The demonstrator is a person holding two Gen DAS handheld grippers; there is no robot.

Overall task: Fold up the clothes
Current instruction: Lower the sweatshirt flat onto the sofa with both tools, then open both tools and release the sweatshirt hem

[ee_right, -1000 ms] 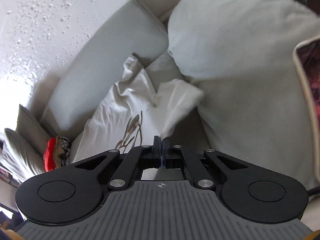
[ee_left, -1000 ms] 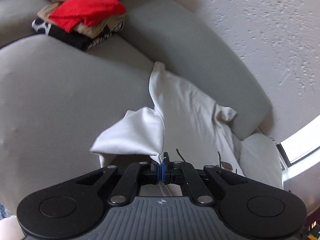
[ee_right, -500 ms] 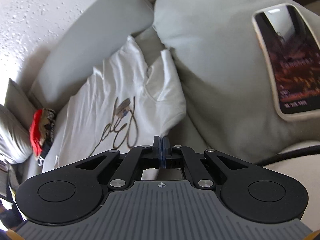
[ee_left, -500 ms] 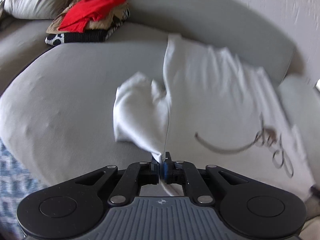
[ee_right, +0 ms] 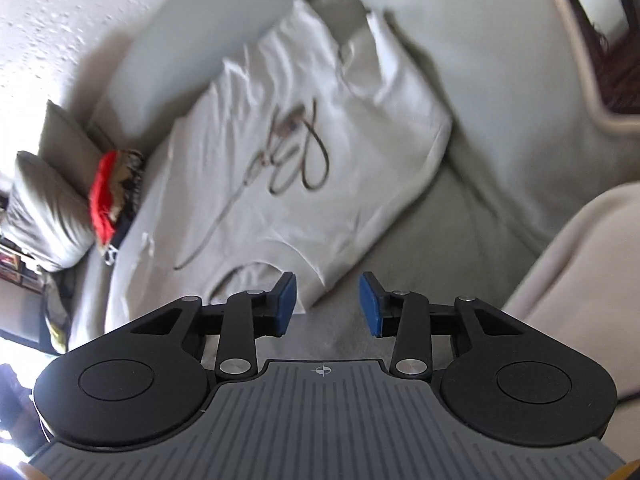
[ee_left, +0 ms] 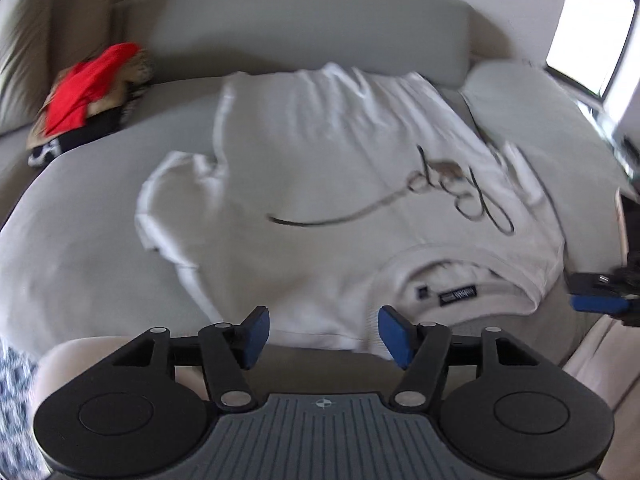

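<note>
Both jaws opening, the left hand-held gripper [ee_left: 322, 334] and right hand-held gripper [ee_right: 327, 304] are hovering empty over a white T-shirt [ee_left: 320, 168] lying flat on a grey sofa [ee_left: 80, 248].

One white T-shirt [ee_left: 320, 184] with dark script print, spread flat on one grey sofa [ee_left: 80, 248]. One pile of folded clothes [ee_left: 88, 108], red piece on top; number of pieces in it unclear. Two grippers: left gripper [ee_left: 323, 334], right gripper [ee_right: 327, 304]. One cushion [ee_right: 44, 208] beside the pile. One phone [ee_right: 600, 40], partly cut off.
</note>
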